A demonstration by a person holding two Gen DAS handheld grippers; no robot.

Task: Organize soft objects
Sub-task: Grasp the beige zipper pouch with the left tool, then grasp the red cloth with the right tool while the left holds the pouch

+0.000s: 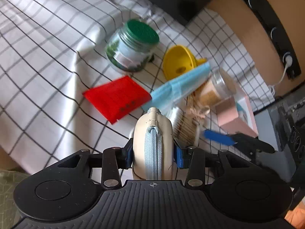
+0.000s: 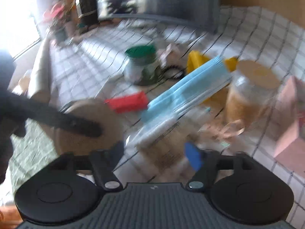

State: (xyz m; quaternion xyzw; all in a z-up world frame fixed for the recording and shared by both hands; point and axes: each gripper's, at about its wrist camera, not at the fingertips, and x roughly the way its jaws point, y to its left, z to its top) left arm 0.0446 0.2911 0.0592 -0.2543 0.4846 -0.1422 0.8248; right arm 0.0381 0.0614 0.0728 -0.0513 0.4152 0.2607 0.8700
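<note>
Jaws of the left gripper [image 1: 153,152]: clamped on a cream zip pouch [image 1: 153,133], held upright between the pads, pale-blue zipper facing the camera. Jaws of the right gripper [image 2: 158,152]: apart, nothing between them; view heavily blurred. Surface: white checked cloth [image 1: 47,57]. On it: flat red piece [image 1: 116,97] just beyond the pouch; stack of light-blue face masks [image 1: 181,84] beside it, lying diagonally and overlapping a yellow funnel [image 1: 177,61]; green-lidded jar [image 1: 131,45] behind; clear jar with tan contents [image 1: 215,89] to the right; pink box [image 1: 236,114] near the edge.
</note>
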